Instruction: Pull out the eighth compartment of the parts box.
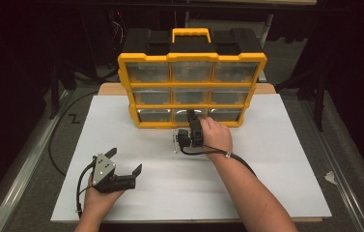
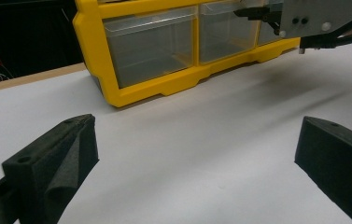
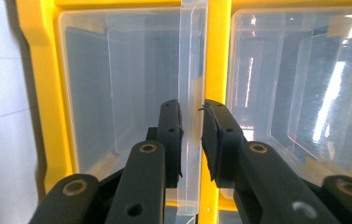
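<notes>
Gripping: right gripper has its fingers pinching the clear front lip of a drawer in the bottom row of the yellow organizer.
Left gripper: left gripper rests low near the front left of the tabletop, fingers spread wide, nothing between them.
Organizer position: stands upright at the back edge of the tabletop, nine clear drawers, handle on top.
Risk, slip: the lip is thin and smooth; in my judgement a pull off the drawer's axis could let it slide out of the pinch.
Risk, shift: nothing braces the organizer, so a sticking drawer could drag or tip the whole case forward.
Open room: bare tabletop lies in front of the organizer, enough for a drawer to come out.
Edges: the left gripper sits near the front edge.
</notes>
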A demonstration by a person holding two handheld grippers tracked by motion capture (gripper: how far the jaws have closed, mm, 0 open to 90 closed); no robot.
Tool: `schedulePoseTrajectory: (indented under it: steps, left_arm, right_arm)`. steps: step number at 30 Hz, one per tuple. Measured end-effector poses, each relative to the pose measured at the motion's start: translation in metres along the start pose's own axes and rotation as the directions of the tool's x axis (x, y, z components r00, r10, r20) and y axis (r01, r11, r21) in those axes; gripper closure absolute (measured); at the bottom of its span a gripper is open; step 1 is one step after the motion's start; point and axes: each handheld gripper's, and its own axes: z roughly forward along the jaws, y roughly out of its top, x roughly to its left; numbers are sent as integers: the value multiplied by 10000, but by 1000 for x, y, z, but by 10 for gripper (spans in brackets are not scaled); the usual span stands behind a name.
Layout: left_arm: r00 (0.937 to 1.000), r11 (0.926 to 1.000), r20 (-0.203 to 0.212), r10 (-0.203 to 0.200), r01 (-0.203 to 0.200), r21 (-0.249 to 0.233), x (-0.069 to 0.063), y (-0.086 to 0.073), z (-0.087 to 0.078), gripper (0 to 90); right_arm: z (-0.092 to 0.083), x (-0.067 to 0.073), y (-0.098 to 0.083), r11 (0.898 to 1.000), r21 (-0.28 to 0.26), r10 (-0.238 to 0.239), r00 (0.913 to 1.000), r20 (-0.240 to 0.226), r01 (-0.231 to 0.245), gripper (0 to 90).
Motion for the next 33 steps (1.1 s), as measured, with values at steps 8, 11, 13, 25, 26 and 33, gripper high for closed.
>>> schedulePoseTrajectory:
  steps: [8,11,13,25,26,33]
  left_arm:
    - [10000,10000,-40,8,-8,-17,0,0,-1,4]
    - [10000,10000,-62,-10,10,-5,1,0,-1,4]
    - [10000,10000,-71,-14,14,-18,1,0,-1,4]
    - [9998,10000,-179,-30,30,1,2,0,-1,4]
    - [9998,10000,-176,-31,31,-2,2,0,-1,4]
    - [9998,10000,-184,-31,31,-14,2,0,-1,4]
  right_arm:
    - [-18,2,1,9998,-162,-108,9999,-7,108,793]
    - [-26,4,1,9996,-251,-130,9999,-21,130,792]
    - [-30,4,1,9995,-283,-142,9999,-30,141,792]
    - [-52,6,0,9986,-520,-126,9999,-41,124,791]
    - [-53,6,0,9986,-523,-114,9999,-61,111,789]
    - [-52,0,-2,9986,-527,27,9979,-649,-61,615]
